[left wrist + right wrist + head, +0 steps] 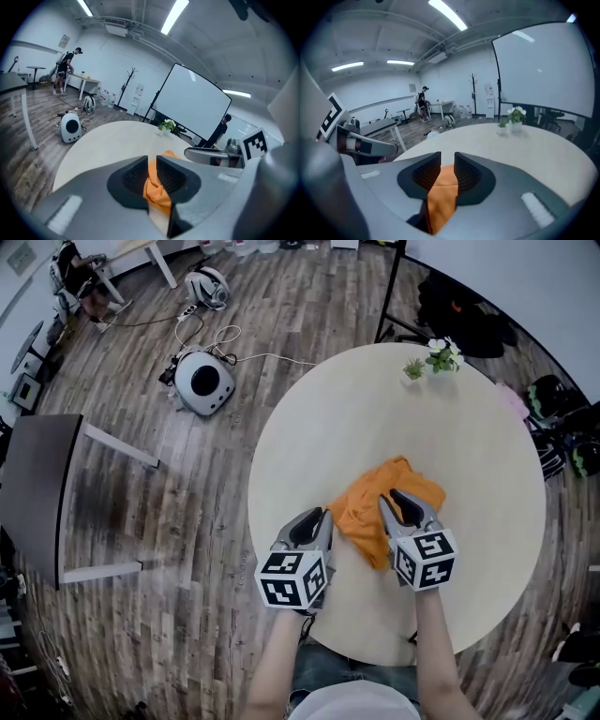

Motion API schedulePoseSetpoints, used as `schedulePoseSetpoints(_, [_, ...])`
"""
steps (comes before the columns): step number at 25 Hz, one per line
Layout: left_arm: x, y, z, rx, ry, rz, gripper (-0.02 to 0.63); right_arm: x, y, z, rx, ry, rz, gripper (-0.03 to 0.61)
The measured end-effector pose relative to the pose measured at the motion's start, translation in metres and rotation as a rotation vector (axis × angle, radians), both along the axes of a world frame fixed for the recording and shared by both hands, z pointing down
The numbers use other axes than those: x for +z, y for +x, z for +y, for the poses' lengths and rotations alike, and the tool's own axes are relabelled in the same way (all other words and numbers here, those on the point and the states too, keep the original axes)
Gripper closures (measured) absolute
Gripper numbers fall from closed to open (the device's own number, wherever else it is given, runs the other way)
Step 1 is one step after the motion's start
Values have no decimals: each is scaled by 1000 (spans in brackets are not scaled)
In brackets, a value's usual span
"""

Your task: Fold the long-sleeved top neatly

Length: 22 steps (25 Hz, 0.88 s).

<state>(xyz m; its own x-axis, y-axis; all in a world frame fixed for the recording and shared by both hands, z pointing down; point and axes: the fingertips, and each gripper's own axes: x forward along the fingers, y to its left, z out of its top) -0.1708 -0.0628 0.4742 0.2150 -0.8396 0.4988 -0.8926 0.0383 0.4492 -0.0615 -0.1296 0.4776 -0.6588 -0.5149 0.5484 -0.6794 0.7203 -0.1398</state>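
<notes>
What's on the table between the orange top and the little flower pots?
Nothing: in the head view, bare table runs from the orange top to the flower pots.

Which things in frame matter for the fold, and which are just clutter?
In the job: orange top, left gripper and right gripper both shut on it, round table.

Lying about: potted plants, white round device on floor, dark bags, grey side table.

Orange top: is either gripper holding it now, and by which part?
Both. The left gripper pinches the orange top at its left edge; the right gripper pinches a fold nearer its middle. Sleeve or hem cannot be told.
</notes>
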Motion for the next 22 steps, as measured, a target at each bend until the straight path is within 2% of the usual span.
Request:
schedulePoseSetpoints(4, [-33, -8, -4, -23, 62, -103, 554, -54, 27, -7, 62, 150, -46, 463])
schedulePoseSetpoints(8, [-74, -13, -7, -45, 144, -201, 554, -100, 58, -9, 145, 236, -93, 477])
schedulePoseSetpoints(12, [-113, -13, -8, -47, 222, -264, 554, -135, 85, -6, 223, 328, -99, 512])
schedulePoseSetpoints(22, [-169, 4, -5, -27, 337, -374, 576, -174, 129, 8, 333, 432, -106, 554])
